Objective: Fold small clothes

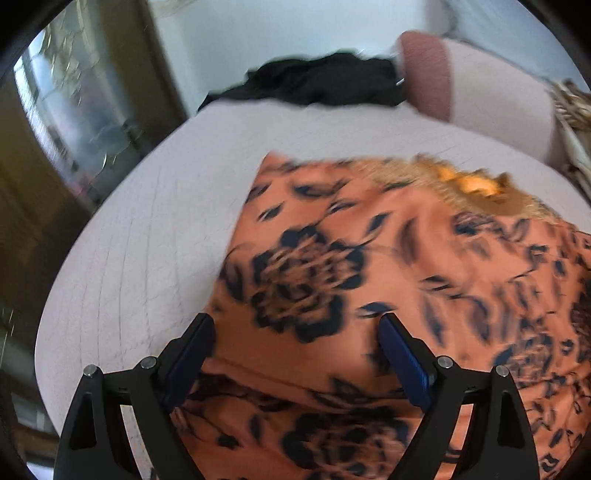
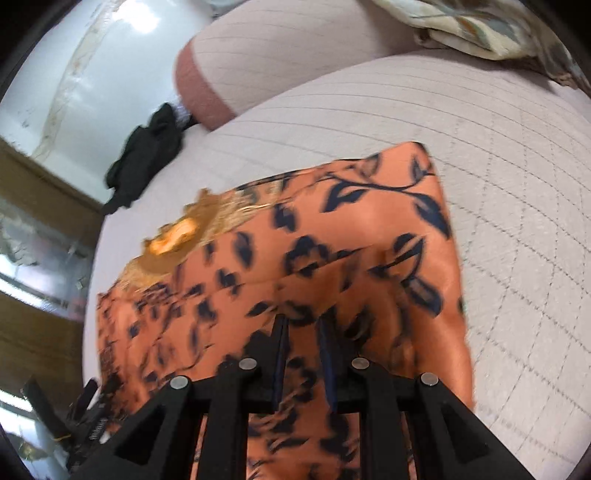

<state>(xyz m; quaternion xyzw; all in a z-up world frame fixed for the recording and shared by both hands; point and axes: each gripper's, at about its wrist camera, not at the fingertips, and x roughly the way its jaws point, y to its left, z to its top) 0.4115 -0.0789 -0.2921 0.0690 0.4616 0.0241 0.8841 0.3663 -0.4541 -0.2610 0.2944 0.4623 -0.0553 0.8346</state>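
Observation:
An orange garment with a dark floral print [image 1: 388, 266] lies spread on the pale quilted bed [image 1: 147, 240], with a gold embroidered patch [image 1: 469, 184] at its far edge. My left gripper [image 1: 295, 325] is open, its fingers wide apart just above the near edge of the cloth, holding nothing. In the right wrist view the same garment [image 2: 332, 240] fills the middle, its gold patch [image 2: 177, 236] at the left. My right gripper [image 2: 301, 325] has its fingers close together with orange cloth between them; it appears shut on the garment's near edge.
A black garment [image 1: 317, 81] lies crumpled at the far edge of the bed, and it also shows in the right wrist view [image 2: 147, 151]. A pink bolster pillow [image 2: 258, 55] and a patterned blanket [image 2: 480, 26] lie beyond. A wooden frame and window [image 1: 74, 110] are at the left.

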